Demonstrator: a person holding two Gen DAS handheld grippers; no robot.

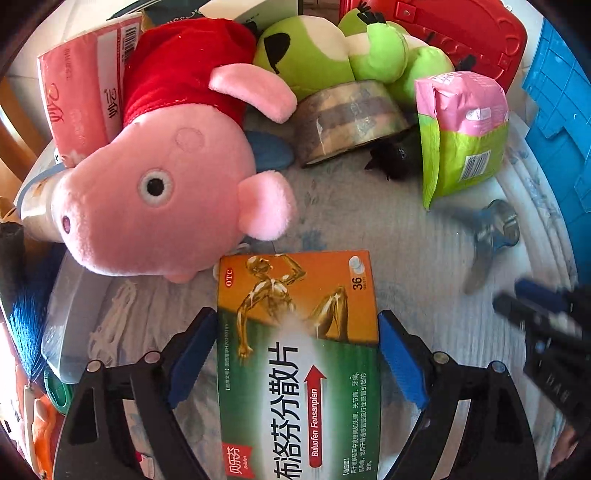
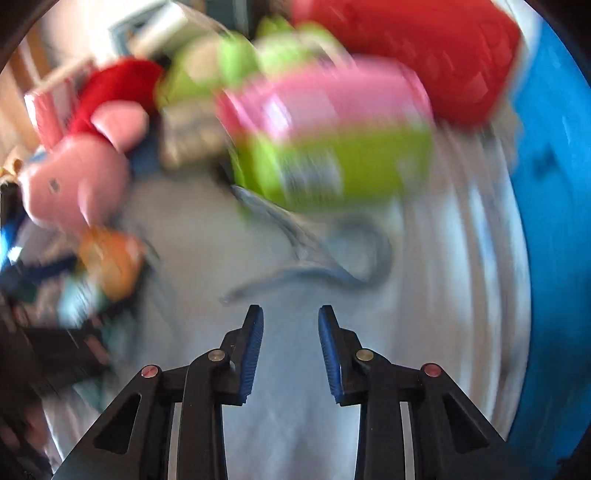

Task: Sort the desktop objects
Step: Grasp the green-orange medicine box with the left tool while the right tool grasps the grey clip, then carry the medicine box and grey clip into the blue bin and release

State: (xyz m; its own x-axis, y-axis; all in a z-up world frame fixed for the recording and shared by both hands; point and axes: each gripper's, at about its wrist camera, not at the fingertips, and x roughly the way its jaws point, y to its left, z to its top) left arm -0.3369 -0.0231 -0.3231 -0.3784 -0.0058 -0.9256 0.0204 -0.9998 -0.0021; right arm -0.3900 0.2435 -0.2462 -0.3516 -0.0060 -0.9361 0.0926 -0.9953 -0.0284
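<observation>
The pale blue-grey patterned cloth [image 1: 424,258] covers the desktop and carries everything; in the left wrist view the large pink plush pig in a red dress [image 1: 159,206] lies at about ten o'clock, soft and squashy, best pinched at a limb or the snout. At one o'clock a green and white plush toy [image 1: 325,51] sits beside a red plastic case [image 1: 461,33], with a blue plastic crate [image 1: 554,122] at three o'clock. The flat orange and green cardboard medicine box [image 1: 299,354] lies at six o'clock between the fingers of the left gripper [image 1: 297,363], whose jaws stand wide with blue pads just beside its long edges; whether they press it I cannot tell. I judge the box light, stiff and easily crushed, so its two long sides are the place to clamp, gently. The pink and green crinkly foil pouch [image 1: 461,133] at two o'clock looks light and slippery. The roll of clear packing tape [image 1: 347,118] at twelve o'clock is rigid. A metal wrench [image 1: 491,236] lies at three o'clock, likely heaviest for its size. The right gripper [image 2: 291,347] has narrow, empty jaws above bare cloth
</observation>
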